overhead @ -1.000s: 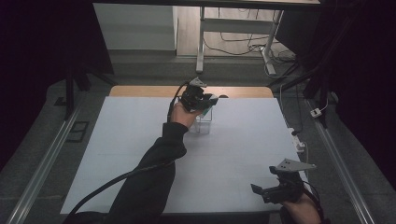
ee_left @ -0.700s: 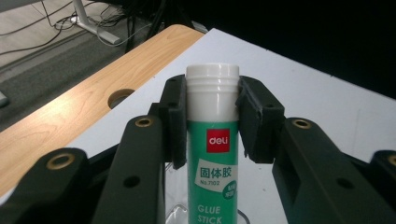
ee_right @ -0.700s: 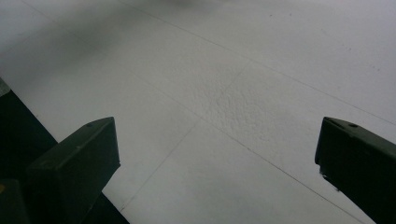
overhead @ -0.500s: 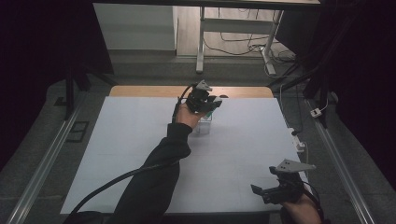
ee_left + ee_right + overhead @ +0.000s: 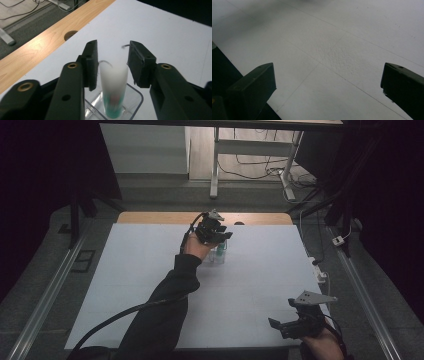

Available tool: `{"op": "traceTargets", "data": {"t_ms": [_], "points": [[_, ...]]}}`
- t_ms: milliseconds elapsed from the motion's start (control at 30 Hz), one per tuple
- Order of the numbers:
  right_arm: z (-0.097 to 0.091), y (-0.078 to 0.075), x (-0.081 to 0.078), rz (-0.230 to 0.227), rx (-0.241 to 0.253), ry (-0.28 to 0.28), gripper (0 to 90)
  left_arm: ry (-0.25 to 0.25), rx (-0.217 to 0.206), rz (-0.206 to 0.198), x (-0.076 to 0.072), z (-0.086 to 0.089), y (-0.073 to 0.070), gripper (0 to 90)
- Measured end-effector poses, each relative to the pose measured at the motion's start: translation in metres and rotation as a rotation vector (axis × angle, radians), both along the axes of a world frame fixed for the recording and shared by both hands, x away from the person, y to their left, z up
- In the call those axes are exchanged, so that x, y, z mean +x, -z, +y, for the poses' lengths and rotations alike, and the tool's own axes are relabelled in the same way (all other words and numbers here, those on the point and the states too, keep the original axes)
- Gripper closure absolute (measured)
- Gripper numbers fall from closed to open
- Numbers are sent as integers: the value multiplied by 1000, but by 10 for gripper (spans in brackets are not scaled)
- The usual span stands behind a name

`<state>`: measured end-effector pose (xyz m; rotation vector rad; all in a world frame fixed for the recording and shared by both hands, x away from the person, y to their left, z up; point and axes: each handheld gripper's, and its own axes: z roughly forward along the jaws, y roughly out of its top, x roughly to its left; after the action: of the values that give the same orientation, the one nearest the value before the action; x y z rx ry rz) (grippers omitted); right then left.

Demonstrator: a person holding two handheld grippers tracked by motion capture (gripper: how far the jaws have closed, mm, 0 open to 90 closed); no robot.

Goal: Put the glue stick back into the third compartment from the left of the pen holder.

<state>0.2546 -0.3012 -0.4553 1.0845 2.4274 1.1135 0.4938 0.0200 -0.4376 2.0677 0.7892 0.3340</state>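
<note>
Over the clear holder (image 5: pixel 132 100) — left tool (image 5: pixel 112 62) open astride a white tube (image 5: pixel 113 85); right tool (image 5: pixel 329 82) agape — empty.

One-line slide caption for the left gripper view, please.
Left gripper open above a white-and-green tube standing in a clear container on the white table.

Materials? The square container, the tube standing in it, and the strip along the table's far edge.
Container: clear rigid plastic, probably; see-through walls, glossy rim.
Tube: opaque white, green base; likely soft plastic, but blurred.
Strip: pale wood or wood-look laminate; visible grain, matte.
</note>
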Motion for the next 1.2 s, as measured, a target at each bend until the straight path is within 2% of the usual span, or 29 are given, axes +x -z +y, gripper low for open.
{"op": "traceTargets", "data": {"t_ms": [67, 200, 333, 533, 633, 833, 1200], "points": [[0, 0, 0, 0, 0, 1, 0, -4, -14, 13, -1, 2, -3, 548], [0, 0, 0, -1, 0, 1, 0, -6, -10, 16, -5, 4, -7, 484], [0, 0, 0, -2, -1, 1, 0, -14, -9, 40, -9, 7, -12, 398], [0, 0, 0, -1, 1, 1, 0, 10, -60, 106, -16, 14, -17, 277], [0, 0, 0, -2, -2, 2, 0, 12, -31, 101, -20, 14, -19, 221], [1, 0, 0, -1, -6, 3, 0, 10, -22, 118, -27, 15, -18, 152], [1, 0, 0, 0, -6, 3, 0, 59, 14, 140, -40, 19, -16, 43]]}}
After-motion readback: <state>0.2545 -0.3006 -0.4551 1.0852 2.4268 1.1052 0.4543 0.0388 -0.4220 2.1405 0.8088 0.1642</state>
